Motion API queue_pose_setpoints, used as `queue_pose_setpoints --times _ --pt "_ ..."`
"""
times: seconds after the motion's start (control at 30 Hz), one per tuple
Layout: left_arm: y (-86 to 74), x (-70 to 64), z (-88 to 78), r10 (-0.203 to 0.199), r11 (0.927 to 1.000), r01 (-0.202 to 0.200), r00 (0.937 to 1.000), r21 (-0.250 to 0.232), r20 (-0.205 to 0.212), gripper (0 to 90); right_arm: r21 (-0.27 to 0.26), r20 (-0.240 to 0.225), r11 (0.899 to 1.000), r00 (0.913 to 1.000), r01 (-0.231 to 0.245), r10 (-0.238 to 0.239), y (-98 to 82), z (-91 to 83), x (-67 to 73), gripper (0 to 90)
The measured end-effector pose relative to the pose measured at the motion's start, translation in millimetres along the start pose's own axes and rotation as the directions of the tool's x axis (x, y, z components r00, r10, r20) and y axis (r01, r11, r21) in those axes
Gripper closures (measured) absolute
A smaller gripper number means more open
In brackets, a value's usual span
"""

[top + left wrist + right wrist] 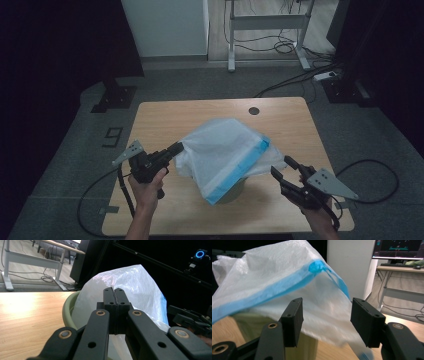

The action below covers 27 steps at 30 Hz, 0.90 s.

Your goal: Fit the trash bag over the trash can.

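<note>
High view, container: we see a pale green bin (235,189) on the wooden bench (165,120), with a white plastic bag with a blue drawstring band (222,150) draped over it; its inside is hidden.
High view, left claw (176,148): closed on the bag's left edge, holding it up off the bench.
High view, right claw (283,166): jaws apart, just beside the bag's right side, with nothing pinched.
High view, room: bare bench lies behind the bag and on both sides; the bin stands near the front edge.
Left gripper view: we look along shut jaws clamping the bag (140,287); the bin's green rim (67,310) curves below on the left, with open bench (27,315) beyond.
Right gripper view: our jaws stand open, the bag's lower fold (324,312) hanging between them and untouched; the blue band (274,287) runs above, and the bin's wall (249,322) shows beneath.
</note>
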<state>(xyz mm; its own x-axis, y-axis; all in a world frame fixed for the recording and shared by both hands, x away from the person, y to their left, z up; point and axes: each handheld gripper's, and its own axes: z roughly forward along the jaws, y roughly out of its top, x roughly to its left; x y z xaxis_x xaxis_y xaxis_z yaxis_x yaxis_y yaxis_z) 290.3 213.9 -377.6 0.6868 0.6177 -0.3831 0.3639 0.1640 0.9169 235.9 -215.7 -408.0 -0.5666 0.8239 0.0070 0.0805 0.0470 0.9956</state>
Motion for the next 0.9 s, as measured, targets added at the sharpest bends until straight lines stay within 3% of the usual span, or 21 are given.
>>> queue_pose_setpoints --times 0.3,0.5,0.9 --pt "0.4 0.1 -0.6 -0.003 1.0000 0.003 1.0000 -0.003 0.004 89.7 0.028 0.010 0.999 0.9995 -0.030 0.029 5.5 31.6 7.8 44.8" --pt "-0.2 0.2 1.0 -0.005 1.0000 0.005 1.0000 -0.001 0.005 89.7 0.025 0.020 0.999 0.9991 -0.038 0.037 8.3 35.4 8.2 46.2" --pt "0.0 -0.4 0.9 -0.004 1.0000 0.004 1.0000 -0.004 0.007 89.7 0.030 -0.018 0.996 0.9965 -0.081 0.082 15.1 44.0 13.7 48.4"
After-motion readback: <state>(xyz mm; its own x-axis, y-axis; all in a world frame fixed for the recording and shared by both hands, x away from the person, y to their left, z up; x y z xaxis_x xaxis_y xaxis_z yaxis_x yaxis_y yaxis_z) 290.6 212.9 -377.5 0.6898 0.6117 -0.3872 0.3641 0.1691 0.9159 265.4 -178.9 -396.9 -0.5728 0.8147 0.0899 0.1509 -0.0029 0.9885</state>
